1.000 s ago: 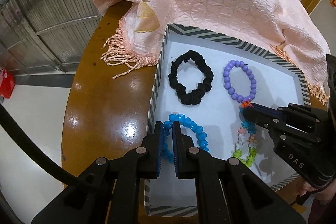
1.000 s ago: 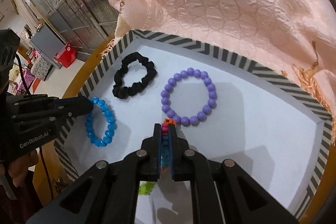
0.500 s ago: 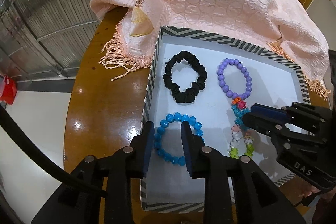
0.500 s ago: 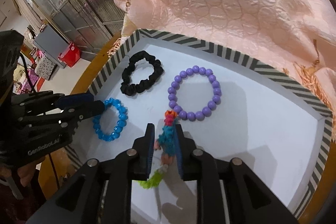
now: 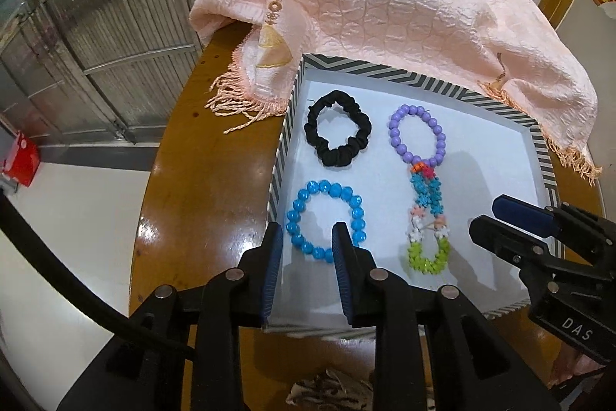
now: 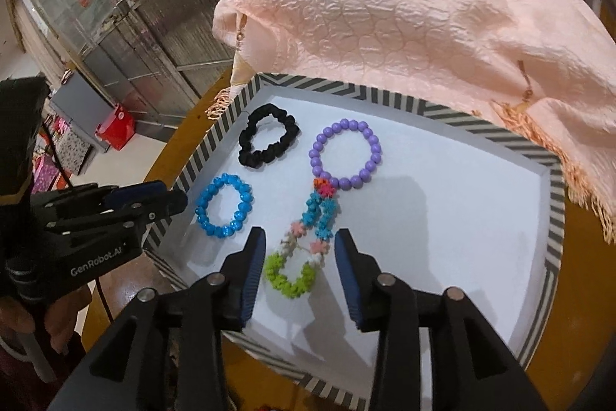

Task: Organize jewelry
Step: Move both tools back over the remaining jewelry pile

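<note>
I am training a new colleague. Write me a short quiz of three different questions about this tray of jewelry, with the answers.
1. True or false: the black scrunchie lies inside the striped tray.
2. Which item touches the purple bead bracelet?
A. the blue bead bracelet
B. the multicolored flower bracelet
C. the pink scarf
3. Fill in: the left gripper and the right gripper each hold ____.

Key:
1. True.
2. B; its orange end meets the purple beads.
3. Nothing; the left is open, the right is opening, and every piece lies on the tray floor.
</note>
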### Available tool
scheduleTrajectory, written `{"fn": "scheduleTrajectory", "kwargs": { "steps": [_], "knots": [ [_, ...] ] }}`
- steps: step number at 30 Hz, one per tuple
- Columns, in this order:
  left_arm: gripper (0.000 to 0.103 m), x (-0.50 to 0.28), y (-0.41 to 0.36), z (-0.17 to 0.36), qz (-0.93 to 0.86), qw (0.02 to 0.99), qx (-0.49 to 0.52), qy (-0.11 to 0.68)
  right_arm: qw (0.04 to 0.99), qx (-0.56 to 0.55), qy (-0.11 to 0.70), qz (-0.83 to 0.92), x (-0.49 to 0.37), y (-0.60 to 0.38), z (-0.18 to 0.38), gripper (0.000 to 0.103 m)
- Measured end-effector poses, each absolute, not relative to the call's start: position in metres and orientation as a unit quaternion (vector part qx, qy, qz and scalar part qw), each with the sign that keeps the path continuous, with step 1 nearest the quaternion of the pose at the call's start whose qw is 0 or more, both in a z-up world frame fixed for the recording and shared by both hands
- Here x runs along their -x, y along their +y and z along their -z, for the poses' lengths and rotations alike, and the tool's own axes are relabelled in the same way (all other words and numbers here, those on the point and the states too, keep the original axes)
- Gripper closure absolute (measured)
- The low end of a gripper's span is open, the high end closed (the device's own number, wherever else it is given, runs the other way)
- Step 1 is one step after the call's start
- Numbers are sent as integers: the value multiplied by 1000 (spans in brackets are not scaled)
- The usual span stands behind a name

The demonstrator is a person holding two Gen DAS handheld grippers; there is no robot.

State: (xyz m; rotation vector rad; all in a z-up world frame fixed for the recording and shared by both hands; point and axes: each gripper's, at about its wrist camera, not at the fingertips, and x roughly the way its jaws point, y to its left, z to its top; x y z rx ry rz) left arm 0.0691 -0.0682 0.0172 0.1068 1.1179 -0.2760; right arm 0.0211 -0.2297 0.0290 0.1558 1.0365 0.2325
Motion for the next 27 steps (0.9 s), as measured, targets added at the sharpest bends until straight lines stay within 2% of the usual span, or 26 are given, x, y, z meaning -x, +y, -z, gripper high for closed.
{"fn": "scheduleTrajectory", "kwargs": {
  "steps": [7,27],
  "knots": [
    [87,-49,-67,-26,125,846,-55,515,864,-76,489,-96,-4,-231,-34,62],
    [87,-10,-67,-37,129,855,-61,498,868,-67,485,-85,37,-227,-42,51]
  ]
}}
